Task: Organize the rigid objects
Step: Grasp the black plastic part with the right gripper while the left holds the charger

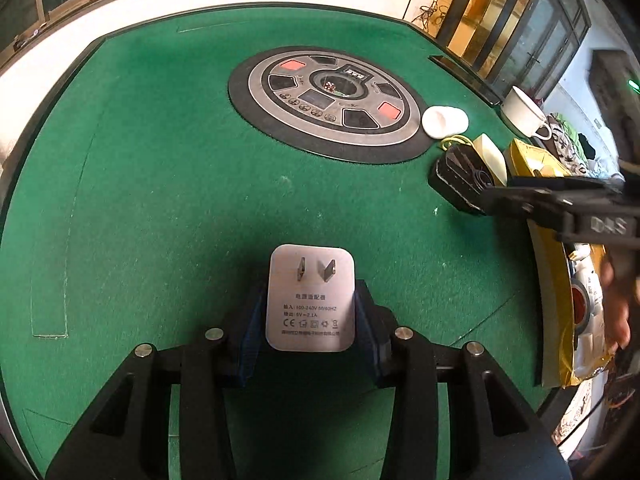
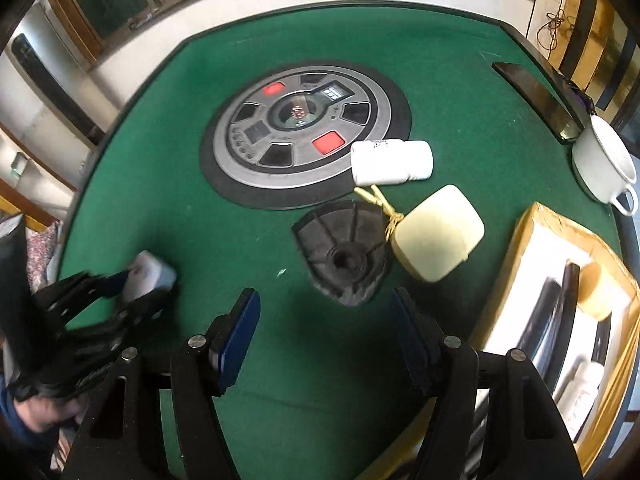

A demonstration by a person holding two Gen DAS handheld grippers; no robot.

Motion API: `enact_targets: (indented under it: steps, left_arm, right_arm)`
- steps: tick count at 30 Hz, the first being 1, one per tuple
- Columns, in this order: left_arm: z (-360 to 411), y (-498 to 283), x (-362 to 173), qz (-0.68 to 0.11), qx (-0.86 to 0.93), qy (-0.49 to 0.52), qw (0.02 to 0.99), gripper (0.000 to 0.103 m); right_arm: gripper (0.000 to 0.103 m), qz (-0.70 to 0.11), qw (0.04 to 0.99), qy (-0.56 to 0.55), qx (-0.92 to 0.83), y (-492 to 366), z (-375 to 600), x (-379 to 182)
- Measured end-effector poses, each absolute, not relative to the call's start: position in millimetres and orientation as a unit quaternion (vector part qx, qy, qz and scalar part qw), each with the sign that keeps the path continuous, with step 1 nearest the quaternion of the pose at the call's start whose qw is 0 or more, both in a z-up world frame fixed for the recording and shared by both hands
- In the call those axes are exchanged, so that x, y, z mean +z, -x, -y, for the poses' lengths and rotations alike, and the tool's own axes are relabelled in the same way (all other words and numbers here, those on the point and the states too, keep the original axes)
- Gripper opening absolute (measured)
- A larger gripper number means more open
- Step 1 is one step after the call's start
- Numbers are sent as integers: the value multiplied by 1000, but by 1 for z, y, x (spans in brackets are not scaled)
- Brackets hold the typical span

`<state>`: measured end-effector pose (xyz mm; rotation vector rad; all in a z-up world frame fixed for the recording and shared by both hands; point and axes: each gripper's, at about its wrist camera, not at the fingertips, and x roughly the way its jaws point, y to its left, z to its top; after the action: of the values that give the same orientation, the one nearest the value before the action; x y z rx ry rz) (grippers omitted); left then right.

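Nearest, the left tool (image 1: 310,316) is clamped on a white power adapter (image 1: 310,300), blue pads on its two sides, prongs facing up/away. It is gripped across the narrow width, prob. so it stays square for set-down, and hangs above the green felt worktop (image 1: 160,200), nothing under it.

The right tool (image 2: 326,332) is about half open w/ nothing between its pads, pointing down just short of the black fan-shaped plastic part (image 2: 344,256); likely the next pick, jaws set wide enough to straddle it.

Touching that part on the right is a cream case (image 2: 438,234) w/ a yellow cord (image 2: 380,200). Just beyond lies a white pill bottle (image 2: 392,162) on its side, at the edge of the round mahjong control panel (image 2: 304,136) mid-worktop.

Near right is an open cardboard box (image 2: 532,236) w/ white liner, already holding a black tube and a tan block, so prob. the destination. Far right edge: white enamel mug (image 2: 604,168).
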<state>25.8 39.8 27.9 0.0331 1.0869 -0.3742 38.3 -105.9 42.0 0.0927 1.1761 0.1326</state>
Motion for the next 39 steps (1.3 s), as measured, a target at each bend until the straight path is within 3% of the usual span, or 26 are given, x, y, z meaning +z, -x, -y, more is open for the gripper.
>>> enact_targets:
  steps: [7, 9, 11, 25, 39]
  left_arm:
    - [-39, -24, 28, -512, -176, -20, 841, 40]
    - [-39, -24, 27, -511, -177, -21, 841, 40]
    - [-39, -22, 27, -507, -178, -26, 843, 40]
    - [-40, 4, 27, -499, -199, -35, 842, 40]
    - [-35, 19, 48, -481, -224, -56, 846, 40]
  right_arm:
    - [61, -568, 822, -21, 38, -68, 104, 26]
    - [57, -571, 819, -39, 43, -69, 108, 22]
    - [53, -567, 821, -55, 44, -63, 110, 23]
    - [54, -555, 818, -98, 111, 53, 63, 40]
    - [54, -529, 833, -134, 87, 58, 61, 44]
